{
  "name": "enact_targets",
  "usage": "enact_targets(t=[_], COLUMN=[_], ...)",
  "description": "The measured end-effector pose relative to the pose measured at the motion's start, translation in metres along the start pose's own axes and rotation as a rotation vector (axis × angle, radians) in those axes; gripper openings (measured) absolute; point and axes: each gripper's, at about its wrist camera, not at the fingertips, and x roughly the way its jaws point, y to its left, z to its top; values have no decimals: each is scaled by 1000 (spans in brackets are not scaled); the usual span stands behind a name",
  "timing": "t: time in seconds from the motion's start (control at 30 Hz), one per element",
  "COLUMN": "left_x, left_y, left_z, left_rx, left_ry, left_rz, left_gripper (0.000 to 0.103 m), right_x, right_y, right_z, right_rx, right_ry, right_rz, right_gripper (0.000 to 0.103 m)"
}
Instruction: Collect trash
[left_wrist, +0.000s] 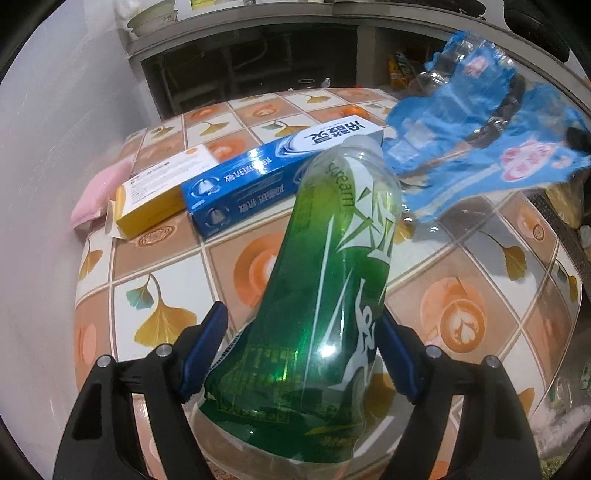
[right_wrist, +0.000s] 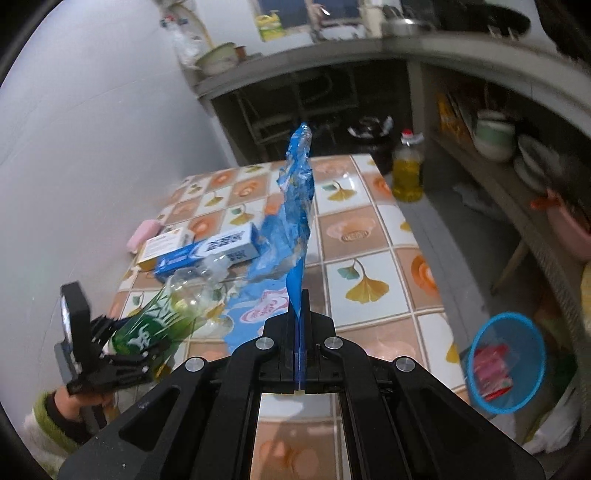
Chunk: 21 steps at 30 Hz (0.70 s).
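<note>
A green plastic bottle (left_wrist: 332, 258) with white lettering lies between the blue pads of my left gripper (left_wrist: 301, 314). Both pads press on its lower body, and its clear end points away from me. From the right wrist view the bottle (right_wrist: 162, 314) is tilted above the table's near-left corner, carried by the left gripper (right_wrist: 122, 343) in a person's hand. My right gripper (right_wrist: 300, 295) is shut on a crumpled blue plastic wrapper (right_wrist: 291, 221) that stands up from its fingertips. The left wrist view shows the wrapper (left_wrist: 480, 147) hanging in the air at upper right.
On the tiled tablecloth (right_wrist: 369, 258) by the wall lie a blue toothpaste box (left_wrist: 258, 177), a yellow-and-white carton (left_wrist: 155, 192) and a pink cloth (left_wrist: 99, 195). A blue mesh basket (right_wrist: 506, 369) holding a red packet stands on the floor at right. An oil bottle (right_wrist: 406, 173) stands beyond the table.
</note>
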Motion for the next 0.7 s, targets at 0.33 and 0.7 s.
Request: enact_targets(t=[0.33, 0.7], left_x=[3, -51], left_y=[-5, -19], left_z=[-3, -2], left_rx=[33, 261], left_ry=[33, -157], left_rz=[44, 396], left_gripper=[84, 96], right_x=[-26, -20], right_y=[-29, -21], right_z=[-39, -33], right_rx=[-25, -41], right_ry=[132, 130], right_rz=[-99, -128], right_gripper=[0, 0])
